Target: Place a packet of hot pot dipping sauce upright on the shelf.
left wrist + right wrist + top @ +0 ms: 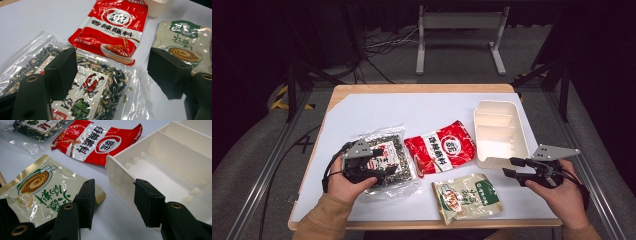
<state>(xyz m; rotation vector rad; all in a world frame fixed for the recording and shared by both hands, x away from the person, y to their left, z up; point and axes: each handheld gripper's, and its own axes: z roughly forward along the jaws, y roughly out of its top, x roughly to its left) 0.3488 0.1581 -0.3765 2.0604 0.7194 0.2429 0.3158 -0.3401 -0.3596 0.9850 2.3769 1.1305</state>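
Observation:
A clear packet of dark dried bits (387, 150) (100, 90) lies at the left of the white sheet. My left gripper (385, 161) (112, 70) hovers over its right half, open, with nothing pressed between the jaws. To the right lie a red sauce packet (442, 147) (115, 27) (97, 142) and, nearer me, a beige and green packet (469, 195) (185, 42) (42, 192). My right gripper (510, 167) (116, 200) stands open, pointing left. It sits just short of the near corner of the white divided tray (499, 162) (120, 177), between that tray and the beige packet.
The tray has three bare compartments and sits at the right of the sheet. The wooden table edge (422, 88) runs behind the sheet. Beyond it a white metal frame (459, 22) and cables rest on the floor. The far half of the sheet (412, 110) is bare.

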